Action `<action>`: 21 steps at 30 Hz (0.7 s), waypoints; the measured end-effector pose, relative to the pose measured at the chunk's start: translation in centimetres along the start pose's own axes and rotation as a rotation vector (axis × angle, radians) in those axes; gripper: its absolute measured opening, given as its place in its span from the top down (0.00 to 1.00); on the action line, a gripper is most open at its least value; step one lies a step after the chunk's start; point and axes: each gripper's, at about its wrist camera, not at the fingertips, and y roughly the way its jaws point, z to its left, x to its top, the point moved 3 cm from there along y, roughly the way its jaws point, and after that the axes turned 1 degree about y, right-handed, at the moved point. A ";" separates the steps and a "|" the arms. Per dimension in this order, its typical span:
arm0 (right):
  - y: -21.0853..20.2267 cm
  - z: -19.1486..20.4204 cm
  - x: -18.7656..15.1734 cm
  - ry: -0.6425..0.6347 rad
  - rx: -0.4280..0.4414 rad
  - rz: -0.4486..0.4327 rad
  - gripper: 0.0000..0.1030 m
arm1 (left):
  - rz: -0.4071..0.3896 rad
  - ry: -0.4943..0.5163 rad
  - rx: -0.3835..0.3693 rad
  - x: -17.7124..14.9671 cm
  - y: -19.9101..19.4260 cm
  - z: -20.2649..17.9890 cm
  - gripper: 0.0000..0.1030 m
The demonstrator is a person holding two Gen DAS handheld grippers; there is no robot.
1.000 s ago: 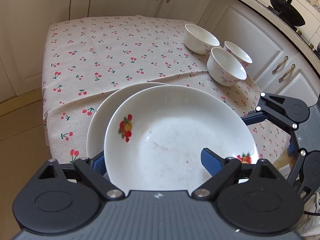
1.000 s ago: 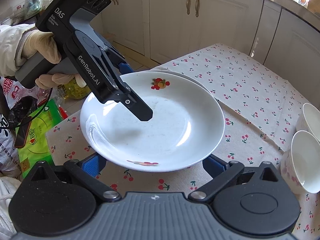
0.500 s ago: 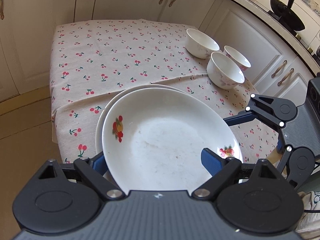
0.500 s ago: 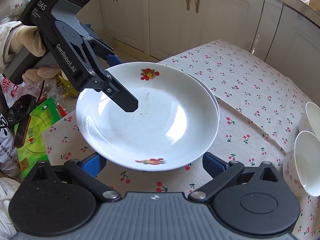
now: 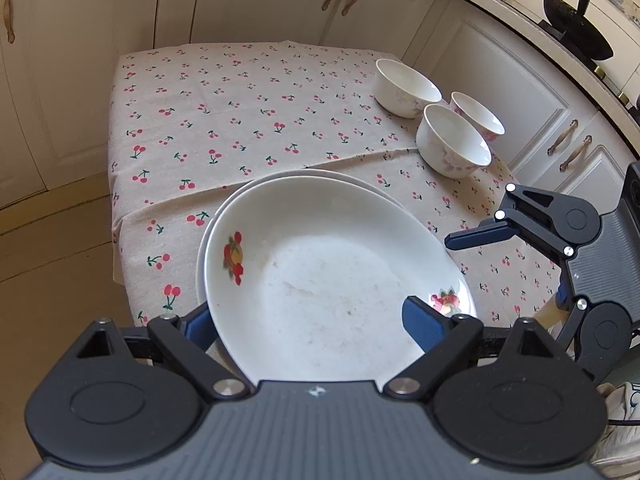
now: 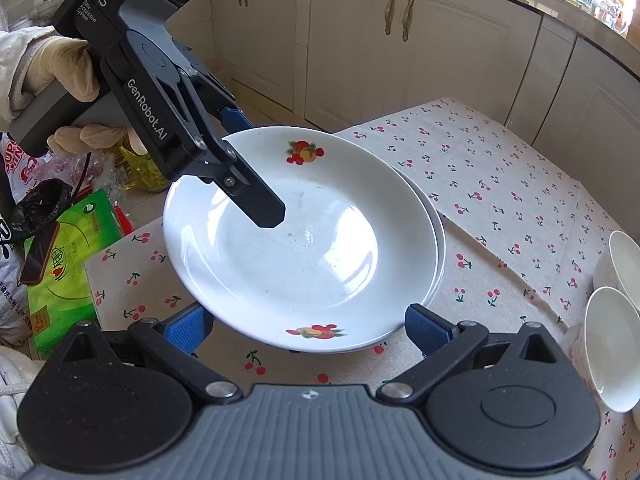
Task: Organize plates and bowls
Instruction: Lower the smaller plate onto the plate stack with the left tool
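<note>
A white deep plate with fruit prints hangs tilted over a second white plate that lies on the cherry-print tablecloth. My left gripper is shut on the upper plate's rim, one of its fingers on the inside and the other underneath. Whether the two plates touch I cannot tell. My right gripper stands open at the plate's near edge, holding nothing. Three white bowls stand together at the table's far right.
The tablecloth covers a small table with cabinet doors close behind. A gloved hand holds the left gripper. Bags and a green package lie on the floor beside the table. A black wok sits on the counter.
My left gripper has shifted slightly with the plate, which has turned a little and sits more squarely over the lower plate. The right gripper has stayed in place.
</note>
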 end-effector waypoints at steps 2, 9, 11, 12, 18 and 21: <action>-0.2 0.0 -0.1 0.000 -0.002 -0.006 0.00 | 0.006 -0.001 0.003 0.0 0.0 0.0 0.10; -1.0 0.0 -0.5 0.012 -0.001 -0.033 0.00 | 0.015 0.005 0.031 -0.1 -0.2 -0.5 0.10; -1.4 0.0 -0.6 0.022 -0.006 -0.046 0.00 | 0.017 0.007 0.041 -0.1 -0.2 -0.6 0.10; -1.5 -0.1 -0.6 0.026 -0.007 -0.052 0.00 | 0.017 0.008 0.044 -0.1 -0.2 -0.6 0.10; -2.5 -0.5 -1.4 0.064 -0.020 -0.075 0.00 | 0.016 0.005 0.059 -0.1 -0.1 -0.7 0.10; -2.9 -0.4 -2.1 0.075 -0.045 -0.085 0.00 | 0.015 0.007 0.069 -0.2 -0.1 -0.8 0.10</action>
